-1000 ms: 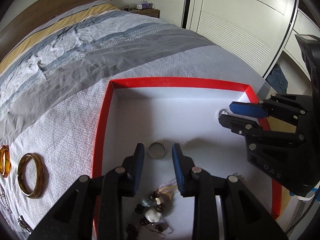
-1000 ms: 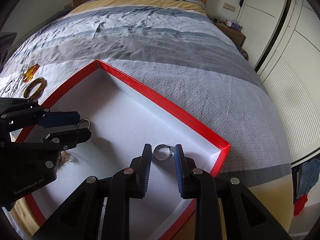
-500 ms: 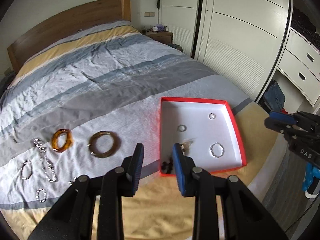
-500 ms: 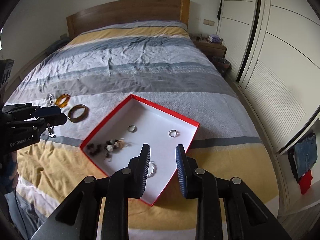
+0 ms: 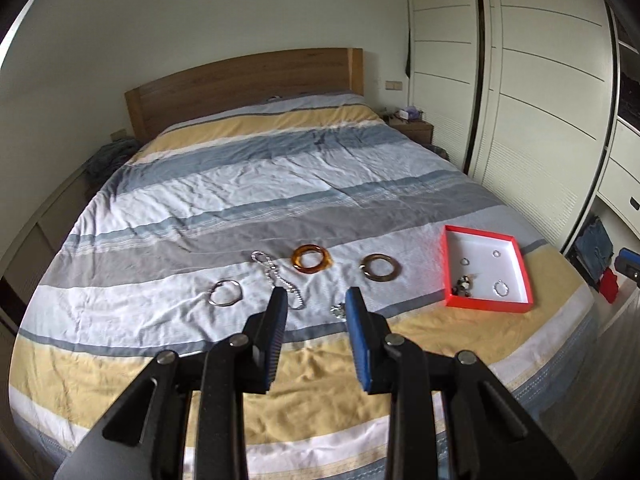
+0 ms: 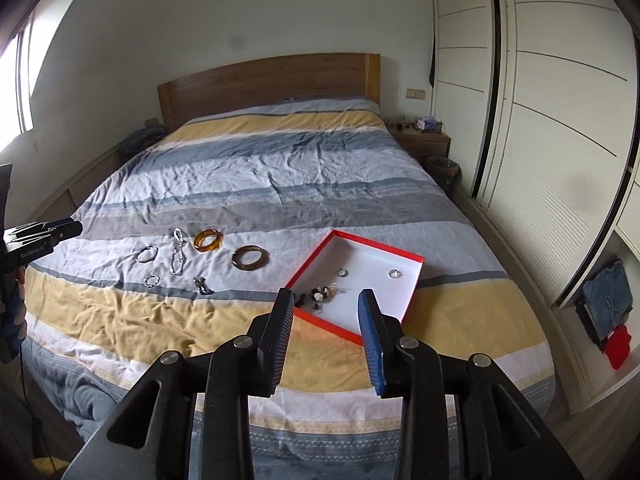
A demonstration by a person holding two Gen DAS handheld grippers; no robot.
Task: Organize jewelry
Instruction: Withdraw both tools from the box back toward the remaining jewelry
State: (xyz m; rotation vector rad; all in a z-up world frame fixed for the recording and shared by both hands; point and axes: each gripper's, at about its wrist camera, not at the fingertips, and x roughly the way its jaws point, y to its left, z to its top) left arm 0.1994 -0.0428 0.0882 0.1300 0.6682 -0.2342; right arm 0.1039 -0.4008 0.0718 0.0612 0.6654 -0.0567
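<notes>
A red-rimmed white box [image 6: 376, 246] lies on the striped bed near its foot. It holds two silver rings [image 6: 342, 272], a beaded cluster [image 6: 320, 294] and a small silver hoop [image 5: 501, 289]. Left of it on the cover lie a brown bangle [image 5: 380, 267], an amber bangle [image 5: 311, 259], a silver chain [image 5: 276, 276] and a silver bangle [image 5: 225, 293]. My left gripper [image 5: 316, 304] hangs high above the bed, open and empty. My right gripper [image 6: 326, 300] is also well above the box, its jaws opening with nothing between them.
White wardrobe doors [image 6: 540, 140] run along the right side. A wooden headboard [image 6: 272, 84], a nightstand [image 6: 424, 140] and a waste basket [image 6: 442, 168] stand at the far end. Folded clothes [image 6: 608, 300] lie low at the right.
Both grippers have pulled up and back from inside the box, so the whole bed now shows. The rings stayed in the box. The right jaws stand wider.
</notes>
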